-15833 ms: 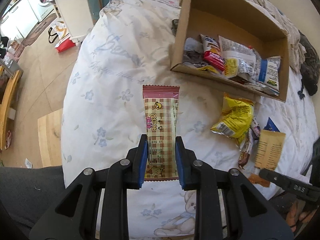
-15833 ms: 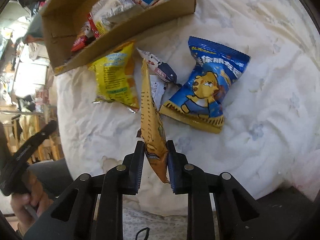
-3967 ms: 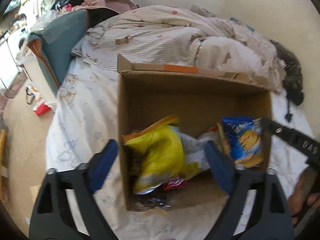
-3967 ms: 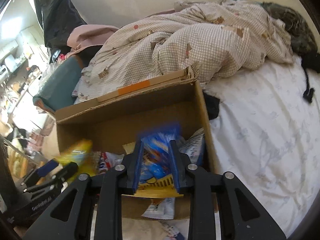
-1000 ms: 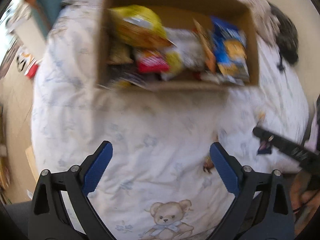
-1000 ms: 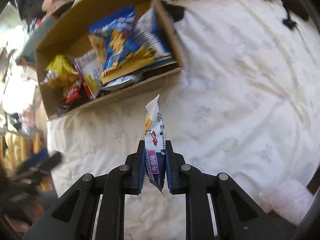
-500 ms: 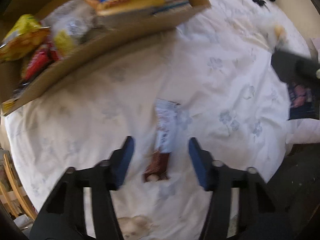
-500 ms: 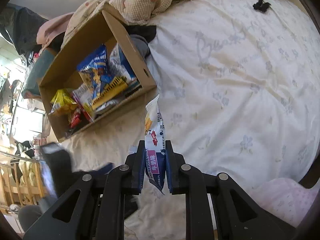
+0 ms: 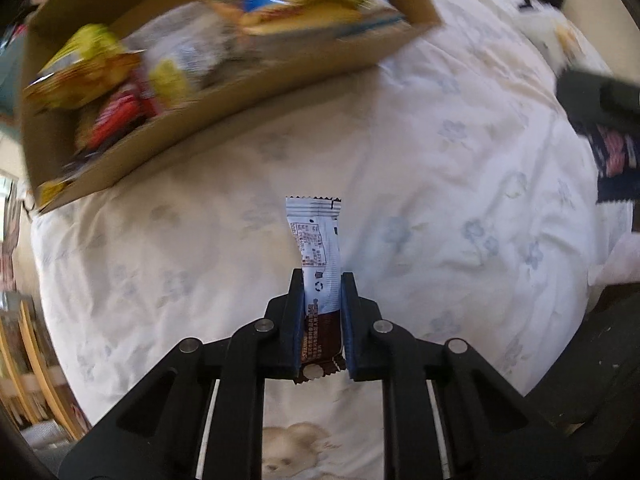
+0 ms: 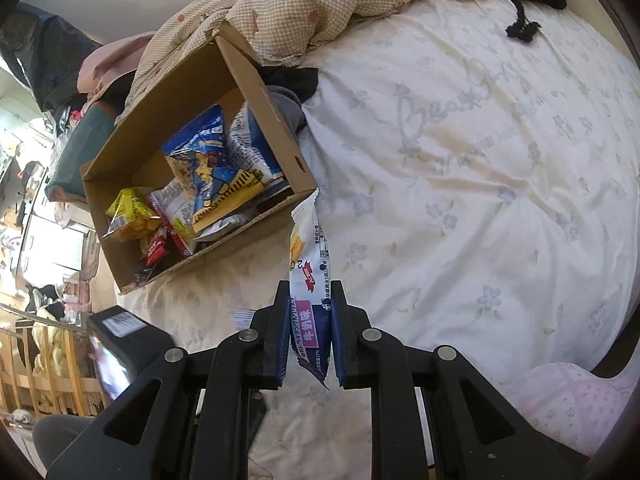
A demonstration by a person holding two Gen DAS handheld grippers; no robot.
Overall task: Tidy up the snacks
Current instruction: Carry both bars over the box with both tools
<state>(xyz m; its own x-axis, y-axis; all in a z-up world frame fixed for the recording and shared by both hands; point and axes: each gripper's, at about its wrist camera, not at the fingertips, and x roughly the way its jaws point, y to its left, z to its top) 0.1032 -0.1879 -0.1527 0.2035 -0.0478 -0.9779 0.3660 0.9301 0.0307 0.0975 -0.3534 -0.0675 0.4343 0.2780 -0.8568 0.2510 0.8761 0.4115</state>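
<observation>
Tongs both pinch wrappers: left tongs [image 9: 322, 316] on a white-brown bar [image 9: 316, 248], right tongs [image 10: 310, 320] on a white-navy packet [image 10: 308, 256]. Each thin, slick wrapper could slip free before reaching the cardboard box [image 10: 264, 92] ahead of them.

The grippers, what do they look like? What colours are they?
Both look alike. The left gripper and the right gripper are black frames shaped like big clamps, with triangle-shaped holes in the arms and round silver rivets at the joints. Their two fingers are straight, flat bars lined with blue pads on the inside. No cables or labels show on them from these views.
</observation>
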